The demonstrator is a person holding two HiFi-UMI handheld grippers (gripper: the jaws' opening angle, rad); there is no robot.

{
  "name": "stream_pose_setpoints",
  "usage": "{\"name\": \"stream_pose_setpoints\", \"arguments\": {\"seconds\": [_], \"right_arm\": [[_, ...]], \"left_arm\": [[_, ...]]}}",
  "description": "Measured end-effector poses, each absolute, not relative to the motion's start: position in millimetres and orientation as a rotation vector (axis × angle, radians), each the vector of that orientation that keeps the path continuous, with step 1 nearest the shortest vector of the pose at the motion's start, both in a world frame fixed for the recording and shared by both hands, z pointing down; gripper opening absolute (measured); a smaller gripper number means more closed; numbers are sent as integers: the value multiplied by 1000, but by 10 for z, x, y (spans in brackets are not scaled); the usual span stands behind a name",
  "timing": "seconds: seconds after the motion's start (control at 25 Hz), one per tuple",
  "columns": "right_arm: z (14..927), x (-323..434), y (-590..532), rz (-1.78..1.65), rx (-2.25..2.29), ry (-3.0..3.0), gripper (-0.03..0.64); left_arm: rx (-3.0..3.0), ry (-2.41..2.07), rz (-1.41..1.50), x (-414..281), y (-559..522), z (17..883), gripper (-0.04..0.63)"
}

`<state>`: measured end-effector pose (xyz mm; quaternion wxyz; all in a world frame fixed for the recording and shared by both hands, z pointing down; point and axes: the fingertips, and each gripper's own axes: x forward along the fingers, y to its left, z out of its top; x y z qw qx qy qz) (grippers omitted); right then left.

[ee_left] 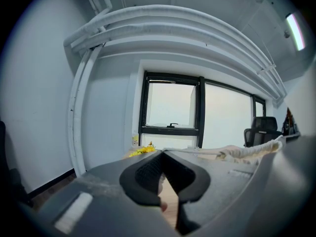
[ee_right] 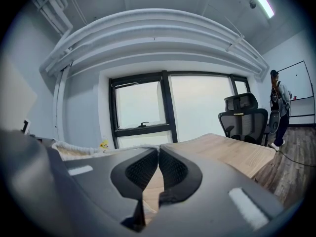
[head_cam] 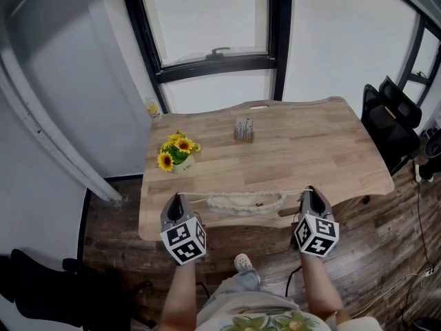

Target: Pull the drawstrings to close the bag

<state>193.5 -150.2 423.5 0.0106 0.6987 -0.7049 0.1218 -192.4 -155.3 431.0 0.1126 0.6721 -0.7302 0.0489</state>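
A cream drawstring bag [head_cam: 244, 201] lies gathered along the near edge of the wooden table [head_cam: 324, 150]. From each side of the bag a thin drawstring runs out, stretched straight. My left gripper [head_cam: 178, 197] is at the bag's left, shut on the left drawstring [head_cam: 196, 196]. In the left gripper view that cord [ee_left: 197, 151] leads from the shut tips [ee_left: 162, 152] off to the bag [ee_left: 247, 153] at the right. My right gripper [head_cam: 309, 190] is at the bag's right, shut on the right drawstring [head_cam: 291, 194]. Seen from the right gripper, the bag's rim [ee_right: 66, 145] lies left of the shut tips [ee_right: 158, 147].
A pot of sunflowers [head_cam: 178, 154] stands at the table's left, and a small grey holder [head_cam: 243, 129] near the middle back. A black office chair [head_cam: 393, 119] stands off the table's right end. Beyond it, in the right gripper view, stands a person [ee_right: 277, 107]. A window is behind the table.
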Motion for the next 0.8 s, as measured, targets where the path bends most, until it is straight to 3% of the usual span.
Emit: {"name": "stream_pose_setpoints", "arguments": {"seconds": [0.8], "right_arm": [[4258,2116,-1507,403,2251,-2153,9]], "left_arm": [[1922,-2165,167,-2006,-1553,4403,5]]}}
